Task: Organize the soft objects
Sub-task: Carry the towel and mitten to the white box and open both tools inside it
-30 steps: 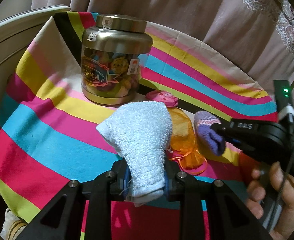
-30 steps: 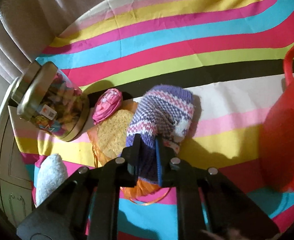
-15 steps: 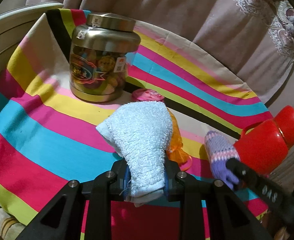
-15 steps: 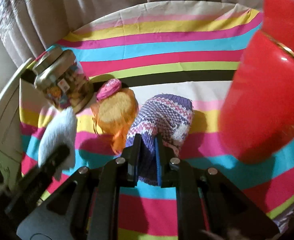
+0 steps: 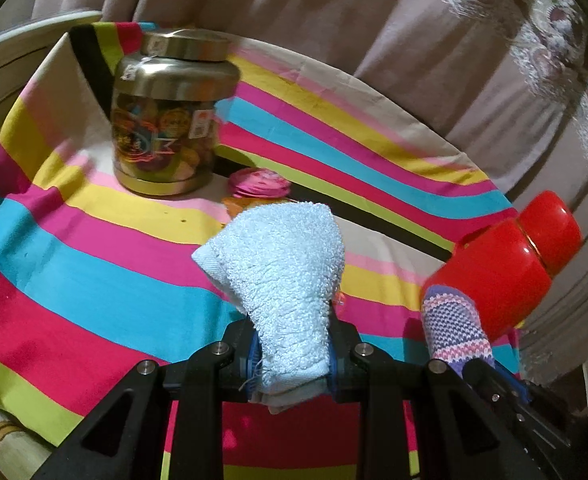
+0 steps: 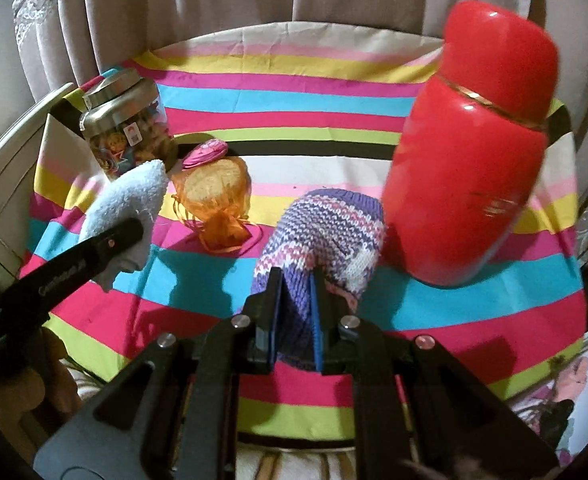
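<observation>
From the left wrist camera, the left gripper point(image 5: 291, 364) is clamped on a pale blue towel point(image 5: 281, 276), which stands up out of the jaws, clear of the striped cloth point(image 5: 73, 272). The pinch is low, near the towel's folded bottom edge, so I'd worry the bulk above could flop sideways or slip free if the hand tips. Behind it, toward the far left corner of the surface, stands a glass jar point(image 5: 167, 120) with a metal lid; a pink round thing point(image 5: 259, 182) lies just beside its base. At the right edge a red flask point(image 5: 510, 268) looks to lean, with the knitted sock point(image 5: 454, 328) right in front of it.

From the right wrist camera, the right gripper point(image 6: 296, 308) is closed tight on that purple-and-pink knitted sock point(image 6: 326, 224), the jaws squeezing a fold of it. The red flask point(image 6: 474, 152) rises just beside the sock on the right, very near it; a careless swing that way could knock it over, and it looks top-heavy. An orange mesh pouch point(image 6: 217, 204) sits in the middle of the surface, between the two held pieces, so it is in the path if the hands come together. The towel point(image 6: 127, 204) shows at the left, near the jar point(image 6: 127, 128).
</observation>
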### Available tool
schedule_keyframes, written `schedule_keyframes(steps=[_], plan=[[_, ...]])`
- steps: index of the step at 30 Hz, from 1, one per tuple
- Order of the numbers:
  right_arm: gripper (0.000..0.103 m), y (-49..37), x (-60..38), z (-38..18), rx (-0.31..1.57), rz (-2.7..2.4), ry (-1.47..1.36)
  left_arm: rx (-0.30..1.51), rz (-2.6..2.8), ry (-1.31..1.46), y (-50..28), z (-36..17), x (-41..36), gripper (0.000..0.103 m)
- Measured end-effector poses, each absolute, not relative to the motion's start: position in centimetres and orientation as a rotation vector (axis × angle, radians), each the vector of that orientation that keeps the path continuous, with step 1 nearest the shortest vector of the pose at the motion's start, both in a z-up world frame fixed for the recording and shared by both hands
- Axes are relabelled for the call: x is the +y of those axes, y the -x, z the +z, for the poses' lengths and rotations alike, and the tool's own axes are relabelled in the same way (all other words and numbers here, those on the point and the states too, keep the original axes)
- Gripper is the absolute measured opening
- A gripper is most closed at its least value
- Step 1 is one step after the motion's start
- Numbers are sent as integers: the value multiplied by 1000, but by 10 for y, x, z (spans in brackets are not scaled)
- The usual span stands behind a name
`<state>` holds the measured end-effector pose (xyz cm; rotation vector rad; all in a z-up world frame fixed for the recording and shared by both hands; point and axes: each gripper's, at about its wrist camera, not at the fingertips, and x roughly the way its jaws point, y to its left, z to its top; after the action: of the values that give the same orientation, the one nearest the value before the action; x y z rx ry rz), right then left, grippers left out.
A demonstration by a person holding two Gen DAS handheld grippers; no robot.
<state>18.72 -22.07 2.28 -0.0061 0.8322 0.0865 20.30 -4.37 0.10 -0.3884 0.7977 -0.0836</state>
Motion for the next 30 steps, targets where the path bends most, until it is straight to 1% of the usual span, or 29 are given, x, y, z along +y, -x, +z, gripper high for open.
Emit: schedule_keyframes(steps=[14, 30], plan=[[16, -132, -280, 41, 794, -17, -43, 816, -264, 341, -169, 26, -114, 26], [16, -55, -399, 49, 785, -223, -141, 900, -563, 241, -116, 42, -231, 27]])
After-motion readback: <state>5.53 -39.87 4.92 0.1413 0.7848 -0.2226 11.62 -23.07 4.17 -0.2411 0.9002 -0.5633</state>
